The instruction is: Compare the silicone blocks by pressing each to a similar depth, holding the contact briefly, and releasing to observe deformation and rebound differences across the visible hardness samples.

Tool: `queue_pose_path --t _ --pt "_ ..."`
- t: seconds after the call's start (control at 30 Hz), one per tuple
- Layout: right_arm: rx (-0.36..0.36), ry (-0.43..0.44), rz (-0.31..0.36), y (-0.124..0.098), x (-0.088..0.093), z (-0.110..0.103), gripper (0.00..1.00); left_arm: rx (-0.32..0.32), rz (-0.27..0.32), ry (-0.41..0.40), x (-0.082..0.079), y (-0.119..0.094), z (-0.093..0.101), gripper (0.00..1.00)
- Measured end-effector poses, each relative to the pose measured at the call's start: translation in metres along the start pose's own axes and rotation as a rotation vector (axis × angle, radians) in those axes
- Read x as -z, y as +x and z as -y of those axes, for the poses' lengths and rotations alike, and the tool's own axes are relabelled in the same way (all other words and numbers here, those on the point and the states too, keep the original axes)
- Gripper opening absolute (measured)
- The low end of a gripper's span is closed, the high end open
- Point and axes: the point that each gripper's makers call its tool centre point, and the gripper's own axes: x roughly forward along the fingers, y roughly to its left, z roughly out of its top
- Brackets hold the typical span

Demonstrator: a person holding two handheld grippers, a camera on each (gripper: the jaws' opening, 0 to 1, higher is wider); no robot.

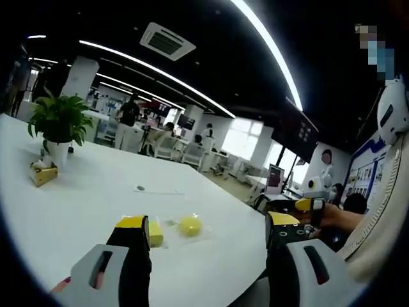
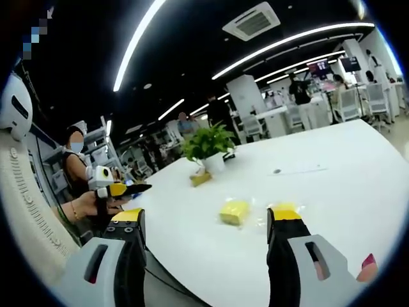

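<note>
Your left gripper (image 1: 208, 231) fingers are spread apart, holding nothing; your right gripper (image 2: 211, 220) is likewise spread and empty. Two yellow silicone blocks lie on the white table (image 1: 77, 198): a square block (image 2: 234, 210) and a round block (image 1: 190, 224), near each other. One white pot (image 1: 59, 152) holds a green plant (image 1: 60, 119).

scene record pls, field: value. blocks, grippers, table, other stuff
surface: white table
blocks: yellow square block; yellow round sample, both in clear wrap on the table
left gripper: open, above the table edge, touching nothing
right gripper: open, above the table edge, square block ahead between its jaws, no contact
other items: potted plant, small yellow object beside it
people: seated person holding another gripper off the table edge
press status: not yet started
</note>
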Motion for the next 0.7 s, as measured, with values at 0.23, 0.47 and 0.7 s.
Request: queue_pose_path --t 0.23,0.47,0.7 --pt "0.001 0.001 -0.006 0.0014 0.0013 0.0004 0.72 -0.004 0.001 -0.005 0.0008 0.0 -0.0028 0.73" --pt "0.005 0.009 -0.004 0.0034 0.0013 0.0024 0.72 -0.007 -0.003 -0.013 0.0023 0.0016 -0.0053 0.73" --pt "0.013 0.003 0.004 0.0016 -0.0046 0.0053 0.72 -0.019 -0.007 -0.009 0.001 0.0015 -0.0096 0.75"
